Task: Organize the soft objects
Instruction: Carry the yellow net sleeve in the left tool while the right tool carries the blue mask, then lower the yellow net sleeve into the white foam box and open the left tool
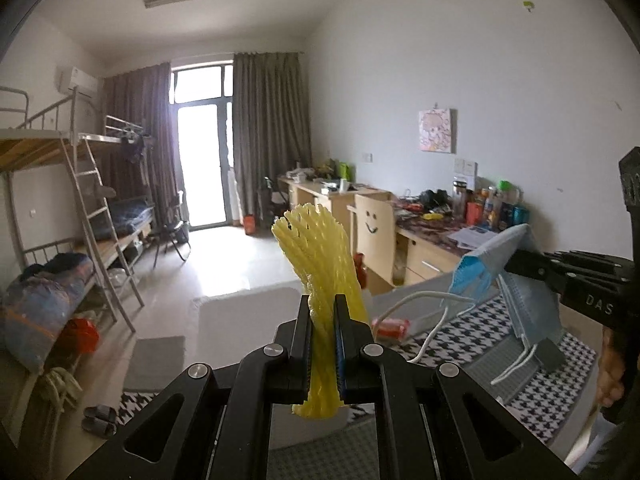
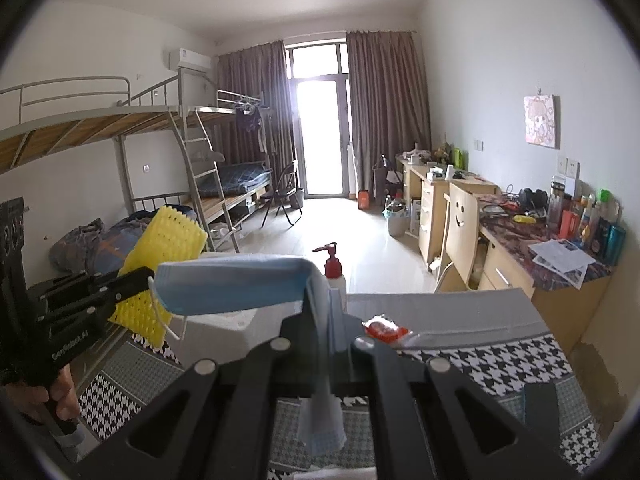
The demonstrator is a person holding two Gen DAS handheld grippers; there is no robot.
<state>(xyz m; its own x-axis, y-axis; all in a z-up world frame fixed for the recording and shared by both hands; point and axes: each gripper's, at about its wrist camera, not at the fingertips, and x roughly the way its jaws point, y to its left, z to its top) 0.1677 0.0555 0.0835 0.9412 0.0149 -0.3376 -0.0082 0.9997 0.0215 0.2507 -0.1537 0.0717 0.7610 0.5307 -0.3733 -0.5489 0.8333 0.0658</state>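
Two grippers, one soft item apiece. Left gripper, centre bottom of its own view, clamped tight on one yellow foam net, upright, lower end hidden between the fingers. Right gripper squeezed shut on one blue face mask, draped leftward, tail hanging below. Beyond, one red-capped pump bottle, base hidden; one red packet on the houndstooth cloth, contents unreadable.

Dorm room, shared. Metal bunk beds with ladders along one wall, bedding piled on the lower bunks. Opposite wall has a row of wooden desks cluttered with bottles and papers (chair has a smiley face drawn on its back). Air conditioner up high, brown curtains flanking a glass balcony door
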